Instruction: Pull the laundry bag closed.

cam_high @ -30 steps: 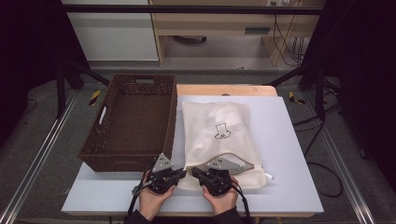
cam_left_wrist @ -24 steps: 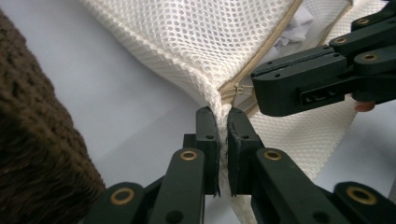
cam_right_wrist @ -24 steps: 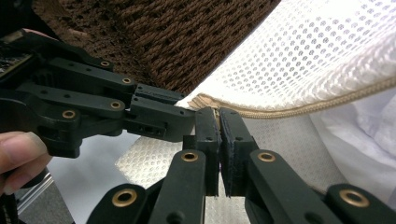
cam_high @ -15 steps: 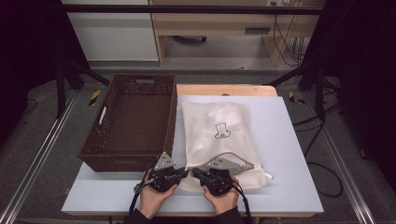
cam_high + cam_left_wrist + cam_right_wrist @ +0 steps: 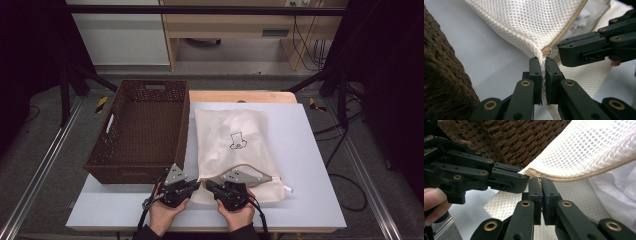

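At the near edge of the white table [image 5: 310, 200], the person's two hands come in from below, each holding a gripper. The left gripper [image 5: 192, 184] points toward the right, and its jaws are clenched on the near left corner of the mesh bag [image 5: 235, 145]. In the left gripper view the mesh fabric [image 5: 534, 27] is pinched between the two black pads just beside the end of the beige zipper [image 5: 569, 27]. The right gripper [image 5: 210, 185] points toward the left, tip nearly meeting the left one. In the right gripper view its jaws [image 5: 541, 182] are clamped together on the zipper's edge [image 5: 584, 176] at the same corner, with the left gripper's jaw just beside them.

The mesh bag lies flat on the table, its long axis running from the person away toward the far side. Its zippered opening is at the near end, by the grippers, and its closed end points away. A small dark figure [image 5: 238, 142] is printed near its middle, and white contents show through the mesh.

Just left of the bag stands a brown woven basket [image 5: 112, 155], its long axis also running near to far, its side close beside the bag.

Beyond the table are a grey floor [image 5: 230, 82] and a wooden desk [image 5: 240, 30].
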